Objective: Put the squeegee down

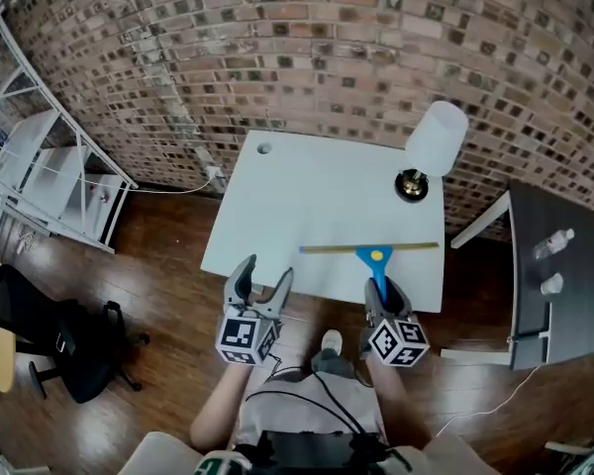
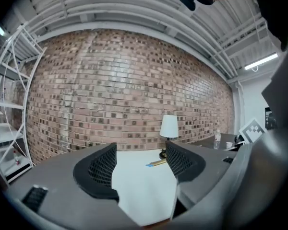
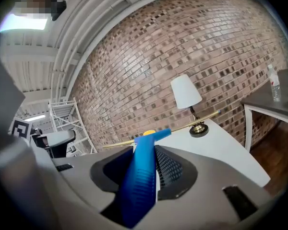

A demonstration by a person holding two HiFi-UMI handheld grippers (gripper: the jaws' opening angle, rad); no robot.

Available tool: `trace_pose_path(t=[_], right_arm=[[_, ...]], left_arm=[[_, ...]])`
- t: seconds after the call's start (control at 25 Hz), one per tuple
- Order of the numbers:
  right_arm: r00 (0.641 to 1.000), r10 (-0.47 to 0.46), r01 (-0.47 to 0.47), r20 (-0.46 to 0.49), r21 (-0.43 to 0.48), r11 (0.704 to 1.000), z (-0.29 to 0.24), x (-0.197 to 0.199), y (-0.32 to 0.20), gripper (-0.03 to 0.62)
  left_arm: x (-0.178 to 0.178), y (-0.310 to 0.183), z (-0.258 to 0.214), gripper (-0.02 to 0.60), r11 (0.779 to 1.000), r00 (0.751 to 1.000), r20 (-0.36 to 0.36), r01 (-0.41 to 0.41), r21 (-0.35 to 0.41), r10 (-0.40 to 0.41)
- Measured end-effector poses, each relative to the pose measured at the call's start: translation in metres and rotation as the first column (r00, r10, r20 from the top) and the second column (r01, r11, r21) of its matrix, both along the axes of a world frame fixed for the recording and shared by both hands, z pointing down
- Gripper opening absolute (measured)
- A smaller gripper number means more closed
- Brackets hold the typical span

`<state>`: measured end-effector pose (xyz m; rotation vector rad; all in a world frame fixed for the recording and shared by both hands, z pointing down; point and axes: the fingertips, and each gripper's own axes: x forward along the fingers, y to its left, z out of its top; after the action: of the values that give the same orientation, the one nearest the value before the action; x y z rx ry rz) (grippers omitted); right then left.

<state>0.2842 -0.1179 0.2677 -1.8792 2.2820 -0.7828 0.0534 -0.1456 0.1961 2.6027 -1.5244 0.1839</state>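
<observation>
The right claw is clamped tight on the squeegee, its jaws pinching the ribbed blue handle low down. The handle runs straight out ahead of the claw and the long brass-coloured blade sits crosswise just beyond the jaw tips. Holding it by the handle end keeps the blade out in front and roughly level, which suits laying it flat on the white bench. The blade hangs over the near part of the bench, but whether it already touches the surface cannot be told from these views. The lamp stands farther ahead of the right claw and a little to its right, well apart from the blade, so the stretch directly in front looks like the sensible landing place. The left claw is spread wide with nothing between its jaws, only bare bench showing beyond them. It sits off to the left of the right claw at the bench's near edge, apparently kept out of the way because one grip is enough for so light a tool. The put-down is judged not yet finished, since the jaws are shut on the handle.
</observation>
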Motion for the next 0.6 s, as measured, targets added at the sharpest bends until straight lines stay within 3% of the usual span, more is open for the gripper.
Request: trace_pose_path(t=[0.16, 0.32, 0.48, 0.6], right_arm=[[1.0, -0.022, 0.022, 0.003, -0.042, 0.999, 0.028, 0.002, -0.077, 0.16], [1.0, 0.023, -0.022, 0.01, -0.091, 0.996, 0.058, -0.002, -0.145, 0.161], [0.997, 0.066, -0.069, -0.035, -0.112, 0.991, 0.079, -0.014, -0.226, 0.16], [0.993, 0.098, -0.105, -0.059, -0.135, 0.985, 0.095, -0.023, -0.288, 0.16]], left_arm=[[0.003, -0.04, -0.001, 0.299, 0.999, 0.999, -0.004, 0.048, -0.013, -0.048], [-0.008, -0.063, 0.017, 0.299, 0.996, 0.997, 0.015, 0.072, -0.043, -0.072], [-0.022, -0.09, 0.034, 0.299, 0.995, 0.999, 0.002, 0.053, -0.078, -0.053], [-0.038, -0.111, 0.047, 0.299, 0.992, 0.999, 0.036, 0.036, -0.118, -0.032]])
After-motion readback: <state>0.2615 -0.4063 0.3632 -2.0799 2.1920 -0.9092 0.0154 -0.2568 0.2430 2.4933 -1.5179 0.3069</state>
